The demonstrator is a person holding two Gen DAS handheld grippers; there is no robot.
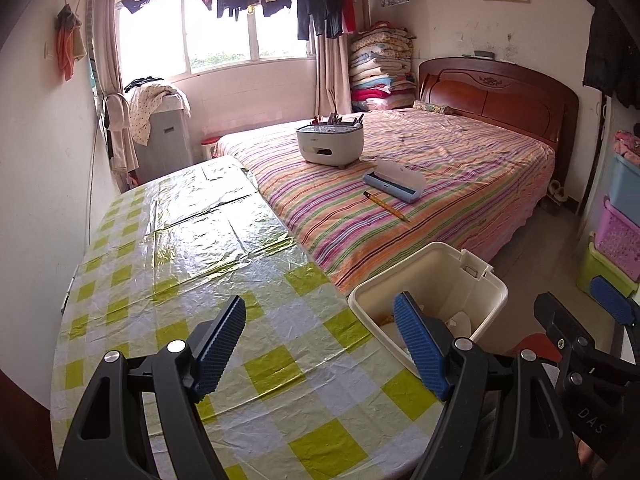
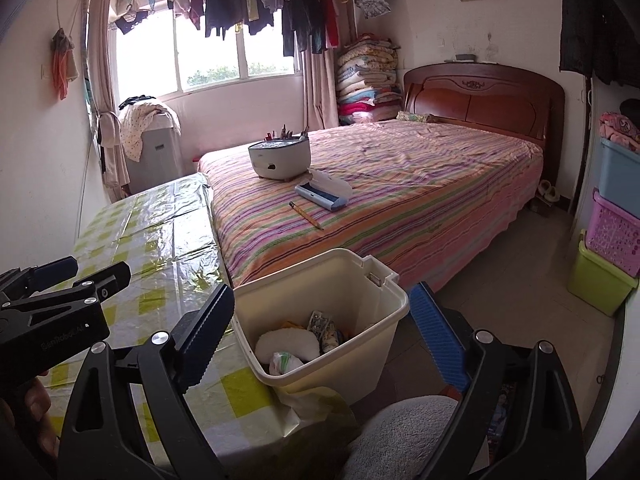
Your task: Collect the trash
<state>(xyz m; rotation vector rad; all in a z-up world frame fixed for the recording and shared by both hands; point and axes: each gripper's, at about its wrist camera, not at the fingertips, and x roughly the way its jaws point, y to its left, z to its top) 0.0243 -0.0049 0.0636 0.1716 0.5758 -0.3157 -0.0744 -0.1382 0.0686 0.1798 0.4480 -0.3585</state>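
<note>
A cream trash bin (image 2: 320, 316) stands by the table's right edge, also in the left wrist view (image 1: 436, 284). It holds crumpled white paper (image 2: 286, 344), a wrapper (image 2: 324, 330) and other scraps. My left gripper (image 1: 320, 344) is open and empty over the green-checked table (image 1: 192, 280); it shows at the left of the right wrist view (image 2: 80, 272). My right gripper (image 2: 324, 328) is open and empty, its jaws either side of the bin; it shows at the right of the left wrist view (image 1: 580, 304).
A striped bed (image 2: 400, 192) lies behind the bin with a white pen holder (image 2: 280, 158), an open pencil case (image 2: 324, 192) and a pencil (image 2: 306, 216). Stacked plastic crates (image 2: 612, 236) stand at the right. A grey cushion (image 2: 404, 436) is below the right gripper.
</note>
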